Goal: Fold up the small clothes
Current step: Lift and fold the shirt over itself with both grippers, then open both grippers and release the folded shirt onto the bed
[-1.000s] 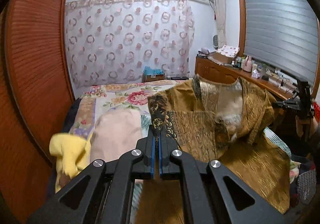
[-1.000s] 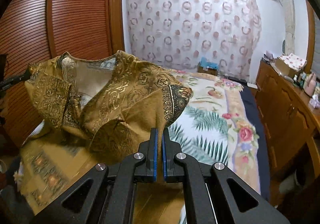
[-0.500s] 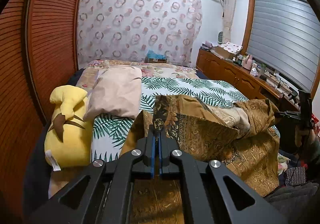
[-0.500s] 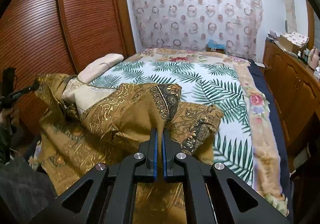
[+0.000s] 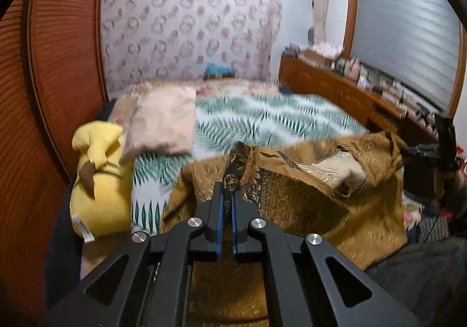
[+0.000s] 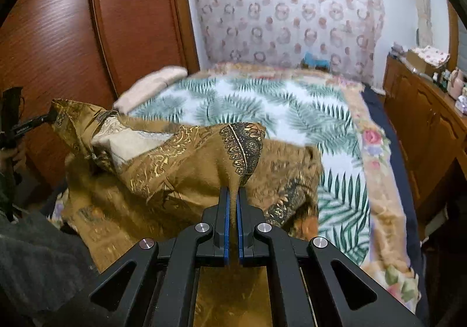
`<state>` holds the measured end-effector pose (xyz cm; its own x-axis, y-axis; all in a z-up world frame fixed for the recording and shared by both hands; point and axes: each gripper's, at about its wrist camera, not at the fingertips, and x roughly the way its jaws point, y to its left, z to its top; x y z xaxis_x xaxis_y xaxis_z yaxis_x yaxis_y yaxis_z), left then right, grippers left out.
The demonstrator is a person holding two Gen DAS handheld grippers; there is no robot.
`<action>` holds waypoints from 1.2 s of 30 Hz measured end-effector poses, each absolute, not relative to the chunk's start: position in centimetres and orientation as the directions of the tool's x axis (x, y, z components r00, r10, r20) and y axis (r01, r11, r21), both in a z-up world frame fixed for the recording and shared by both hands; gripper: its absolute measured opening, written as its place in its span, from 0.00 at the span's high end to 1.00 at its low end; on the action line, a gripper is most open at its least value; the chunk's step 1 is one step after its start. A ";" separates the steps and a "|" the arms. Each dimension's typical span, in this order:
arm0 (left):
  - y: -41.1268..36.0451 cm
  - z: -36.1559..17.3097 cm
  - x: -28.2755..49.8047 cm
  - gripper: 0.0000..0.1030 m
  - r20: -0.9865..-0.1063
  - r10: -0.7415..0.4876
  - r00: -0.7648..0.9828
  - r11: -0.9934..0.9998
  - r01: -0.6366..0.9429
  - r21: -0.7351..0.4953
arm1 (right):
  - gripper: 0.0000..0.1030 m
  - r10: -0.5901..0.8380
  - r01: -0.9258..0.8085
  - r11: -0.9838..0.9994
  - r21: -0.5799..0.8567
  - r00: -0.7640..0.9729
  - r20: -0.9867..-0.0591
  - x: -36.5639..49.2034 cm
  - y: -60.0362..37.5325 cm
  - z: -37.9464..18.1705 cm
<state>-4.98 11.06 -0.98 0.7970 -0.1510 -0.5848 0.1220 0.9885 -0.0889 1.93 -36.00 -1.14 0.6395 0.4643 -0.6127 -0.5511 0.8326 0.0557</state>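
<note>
Left gripper [image 5: 227, 195] is clamped on a dark-bordered corner of the gold brocade garment [image 5: 292, 198]. Right gripper [image 6: 232, 195] is clamped on the opposite corner, fabric pinched between the blue pads [image 6: 225, 227]. Garment lies draped over the near end of the bed [image 6: 262, 111], pale lining exposed between the two held corners. Yellow plush toy [image 5: 99, 181] and pink pillow [image 5: 163, 125] lie to the garment's left, near the wooden wardrobe doors [image 5: 58, 64].

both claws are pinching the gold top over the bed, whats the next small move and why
Probably lower both corners onto the bed, then release. The left claw and right claw are shut on the gold garment, whose held edge stands bunched above its lower half.
</note>
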 end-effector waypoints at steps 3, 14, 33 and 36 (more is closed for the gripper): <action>11.6 -1.7 -5.1 0.96 -0.593 -0.166 0.788 0.986 0.122 -0.114 | 0.97 0.447 -0.543 0.838 0.052 0.630 -0.636 2.6 -35.9 -1.4; 12.5 -0.6 -5.2 0.37 -0.550 -0.143 0.823 0.989 0.092 -0.119 | 0.93 0.448 -0.534 0.844 0.050 0.652 -0.612 1.9 -35.9 -0.2; 13.8 -3.1 5.7 0.22 -0.663 -0.079 0.744 0.997 0.046 -0.067 | 0.38 0.356 -0.417 0.908 0.031 0.732 -0.581 7.0 -35.9 -0.2; 14.0 -4.7 6.9 0.22 -0.707 -0.065 0.704 0.998 0.032 -0.060 | 0.35 0.346 -0.409 0.912 0.027 0.731 -0.588 8.3 -35.6 -0.7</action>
<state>6.92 14.00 -4.71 0.7041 -0.0654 -0.7070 0.0320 0.9977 -0.0604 8.26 -35.63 -0.72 0.7314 0.3458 -0.5878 -0.4092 0.9120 0.0274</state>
